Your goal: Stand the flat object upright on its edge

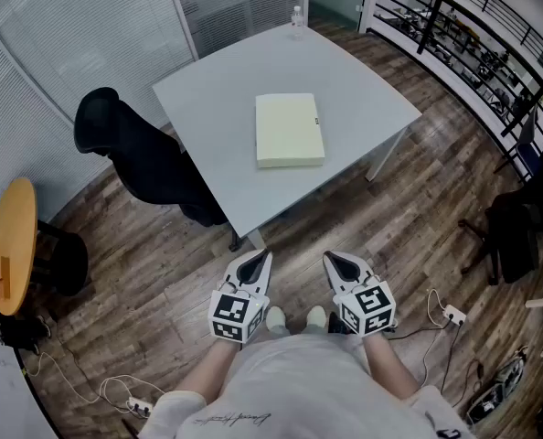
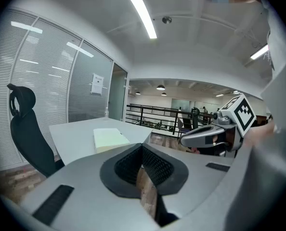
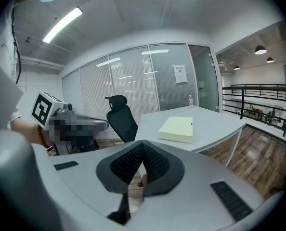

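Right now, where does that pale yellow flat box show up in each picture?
Head view: the box is in the upper middle, lying flat on the white table.
Left gripper view: left of centre, on the table.
Right gripper view: right of centre, on the table.
Shared landmark: the black chair beside the table.

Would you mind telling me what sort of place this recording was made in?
Most likely an office: a white table with a black swivel chair beside it, blind-covered glass partition walls, and strip ceiling lights.
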`<state>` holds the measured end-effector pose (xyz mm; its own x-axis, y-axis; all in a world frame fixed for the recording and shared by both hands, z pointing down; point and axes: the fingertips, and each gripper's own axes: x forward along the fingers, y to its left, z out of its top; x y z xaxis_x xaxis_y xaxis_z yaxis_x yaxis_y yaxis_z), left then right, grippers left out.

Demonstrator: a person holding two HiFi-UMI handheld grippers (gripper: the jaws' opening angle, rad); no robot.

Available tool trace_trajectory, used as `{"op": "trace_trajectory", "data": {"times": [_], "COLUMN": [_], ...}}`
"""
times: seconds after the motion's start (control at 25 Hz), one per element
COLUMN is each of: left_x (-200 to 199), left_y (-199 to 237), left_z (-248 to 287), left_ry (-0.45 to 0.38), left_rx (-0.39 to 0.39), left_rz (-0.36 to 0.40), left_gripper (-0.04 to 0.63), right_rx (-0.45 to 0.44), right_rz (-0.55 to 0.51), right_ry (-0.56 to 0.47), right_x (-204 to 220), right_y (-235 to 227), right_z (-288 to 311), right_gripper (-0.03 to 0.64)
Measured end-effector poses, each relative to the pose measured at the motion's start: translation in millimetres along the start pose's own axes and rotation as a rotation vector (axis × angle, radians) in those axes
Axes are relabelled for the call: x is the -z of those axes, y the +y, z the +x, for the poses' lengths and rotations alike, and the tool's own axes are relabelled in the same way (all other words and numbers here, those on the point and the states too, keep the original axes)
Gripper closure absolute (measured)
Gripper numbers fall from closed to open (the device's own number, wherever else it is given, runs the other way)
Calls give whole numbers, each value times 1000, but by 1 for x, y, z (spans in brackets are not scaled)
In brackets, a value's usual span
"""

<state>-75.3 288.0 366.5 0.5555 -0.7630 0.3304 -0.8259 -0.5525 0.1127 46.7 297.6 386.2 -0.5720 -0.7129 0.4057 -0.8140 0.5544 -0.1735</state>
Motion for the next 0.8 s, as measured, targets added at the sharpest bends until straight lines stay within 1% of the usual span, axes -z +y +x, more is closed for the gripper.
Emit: {"op": "trace_trajectory", "data": {"times": [0.16,0.4,0.64,0.8], "left_x": [-6,-11,-20,-21], "left_y": [3,6,-2,-14], "left_z": [0,5,15,25], "left_ry": [-9,-16,-47,-54], "left_rx": [3,-20,-32,-50], "left_rz": [4,-2,-23,-33], "left_gripper": [583,583,583,583], "right_rx": [1,-1,-23,-43], "right_rz": [-5,-14,-14,-16], "right_ry": [-8,-22,-50,-66], "right_x": [-6,-13,-22,-24], "right_y": [3,-3,-16,-30], "right_z": [2,3,-1,-8], "right_gripper": [592,592,592,592]}}
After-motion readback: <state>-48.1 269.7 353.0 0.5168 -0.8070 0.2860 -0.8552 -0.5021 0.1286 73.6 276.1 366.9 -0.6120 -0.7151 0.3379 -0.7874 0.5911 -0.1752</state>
